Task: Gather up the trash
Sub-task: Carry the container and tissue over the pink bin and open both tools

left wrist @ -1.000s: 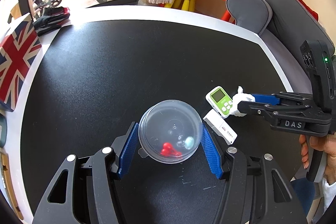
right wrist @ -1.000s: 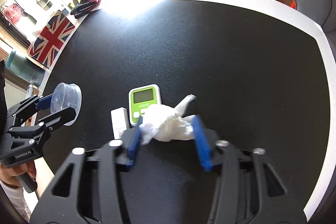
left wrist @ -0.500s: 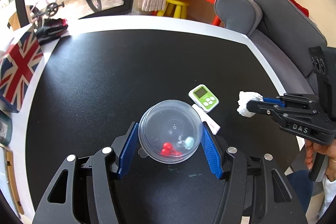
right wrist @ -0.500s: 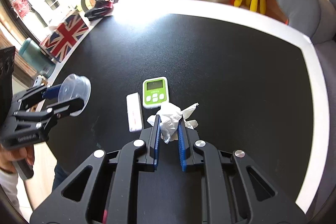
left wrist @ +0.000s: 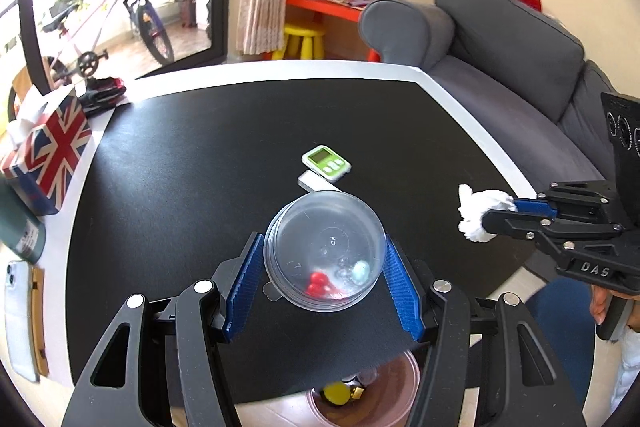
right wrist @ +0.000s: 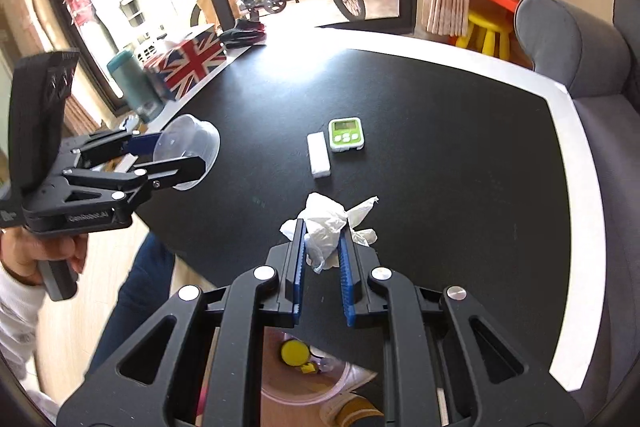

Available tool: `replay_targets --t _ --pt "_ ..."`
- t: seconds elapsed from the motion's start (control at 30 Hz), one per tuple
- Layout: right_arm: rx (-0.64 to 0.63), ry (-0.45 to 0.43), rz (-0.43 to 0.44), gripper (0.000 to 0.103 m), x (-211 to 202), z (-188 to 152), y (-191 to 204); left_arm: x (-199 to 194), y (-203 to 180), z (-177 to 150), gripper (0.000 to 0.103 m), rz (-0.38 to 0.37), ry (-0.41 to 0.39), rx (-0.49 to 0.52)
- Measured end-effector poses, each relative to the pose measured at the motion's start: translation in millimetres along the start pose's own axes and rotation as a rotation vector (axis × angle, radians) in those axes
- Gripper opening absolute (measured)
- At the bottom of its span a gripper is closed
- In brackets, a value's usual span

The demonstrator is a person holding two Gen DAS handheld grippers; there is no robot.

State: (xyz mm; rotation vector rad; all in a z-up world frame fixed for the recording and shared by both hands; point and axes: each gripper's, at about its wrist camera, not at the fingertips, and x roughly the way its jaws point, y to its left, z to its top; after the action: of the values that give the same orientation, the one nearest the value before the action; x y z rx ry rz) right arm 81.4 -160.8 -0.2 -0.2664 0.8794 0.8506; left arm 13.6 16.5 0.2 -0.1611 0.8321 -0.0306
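A clear plastic cup (left wrist: pixel 320 227) with red bits and a pale piece inside sits between the blue pads of my left gripper (left wrist: pixel 323 253), which is shut on it above the black table (left wrist: pixel 200 155). In the right wrist view the same cup (right wrist: pixel 194 145) hangs at the left in that gripper (right wrist: pixel 176 157). My right gripper (right wrist: pixel 322 229) is shut on a crumpled white tissue (right wrist: pixel 326 213), held over the table's near edge. The tissue (left wrist: pixel 474 213) also shows at the right of the left wrist view. A pink bin (left wrist: pixel 400 381) stands on the floor below the edge, partly hidden by the fingers.
A green timer (right wrist: pixel 346 133) and a small white box (right wrist: pixel 319 155) lie mid-table. A Union Jack tissue box (right wrist: pixel 188 63), a teal bottle (right wrist: pixel 134 87) and black gloves (right wrist: pixel 242 35) line the left side. A phone (left wrist: pixel 18 315) lies near left. A grey sofa (left wrist: pixel 512 59) stands on the right.
My right gripper shut on the tissue and lifted it away from the timer. Both grippers drew back toward the near table edge and rose, bringing the bin into view.
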Motion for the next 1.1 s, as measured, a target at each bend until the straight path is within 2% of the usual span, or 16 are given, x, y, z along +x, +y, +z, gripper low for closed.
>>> replay_targets --t 0.17,0.3,0.47,0.67,0.93,1.03,1.07,1.1 --pt "-0.005 -0.013 0.022 0.015 -15 -29 13 -21 -16 -26 0.058 -0.043 -0.028 0.009" --pt "-0.007 -0.006 0.040 0.015 -24 -57 21 -27 -27 -50 0.058 -0.060 -0.021 0.026" --pt "-0.003 0.035 0.054 0.015 -24 -90 28 -22 -38 -86 0.058 -0.085 0.023 0.025" --pt "0.030 0.107 0.089 0.015 -4 -123 28 -2 -41 -123 0.058 -0.100 0.096 -0.004" --pt "0.048 0.173 0.138 0.015 19 -142 34 8 -38 -143 0.058 -0.117 0.147 -0.034" --pt "0.048 0.180 0.146 0.018 21 -143 36 6 -37 -143 0.058 -0.118 0.145 -0.033" --pt "0.048 0.183 0.144 0.023 21 -143 35 6 -37 -142 0.058 -0.117 0.145 -0.033" --pt "0.050 0.181 0.139 0.041 21 -144 35 6 -37 -143 0.058 -0.117 0.144 -0.033"
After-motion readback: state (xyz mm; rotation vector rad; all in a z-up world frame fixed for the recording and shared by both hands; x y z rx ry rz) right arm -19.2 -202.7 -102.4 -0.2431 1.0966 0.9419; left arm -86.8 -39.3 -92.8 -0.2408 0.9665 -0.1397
